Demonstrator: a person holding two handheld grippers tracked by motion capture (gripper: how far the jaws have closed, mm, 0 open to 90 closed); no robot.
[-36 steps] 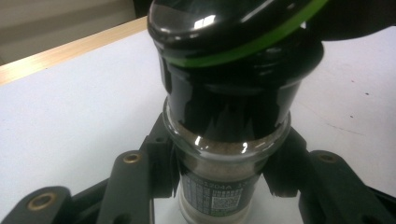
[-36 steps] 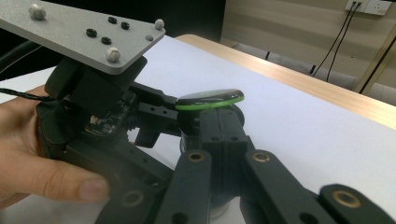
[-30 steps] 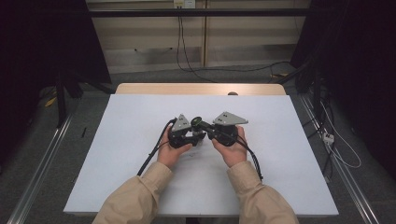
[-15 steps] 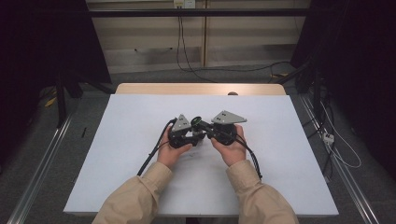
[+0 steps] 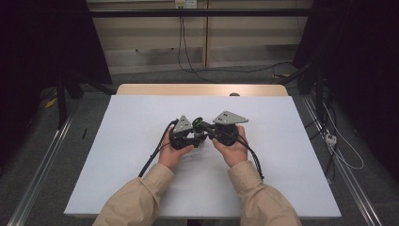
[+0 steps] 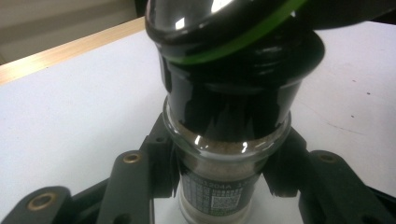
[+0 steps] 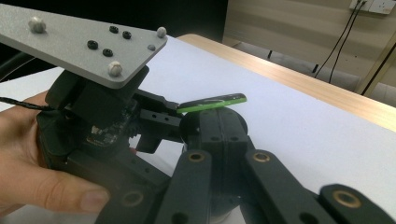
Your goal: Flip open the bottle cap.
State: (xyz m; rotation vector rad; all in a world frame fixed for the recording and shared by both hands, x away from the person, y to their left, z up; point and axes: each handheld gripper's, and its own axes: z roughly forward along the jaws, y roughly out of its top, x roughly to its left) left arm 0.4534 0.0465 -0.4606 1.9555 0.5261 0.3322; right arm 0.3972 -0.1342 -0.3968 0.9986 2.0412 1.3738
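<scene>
Left claw (image 5: pixel 194 137) is clamped on the glass body of a small spice jar (image 6: pixel 219 177), held above the white table (image 5: pixel 117 155) at its centre. Right claw (image 5: pixel 207 129) is closed around the jar's black, green-ringed cap (image 7: pixel 212 102).

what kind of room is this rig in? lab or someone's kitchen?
Likely a lab or recording studio, not a kitchen: a bare white table flanked by black curtains, loose cables running from a wall socket, and metal floor rails.
</scene>
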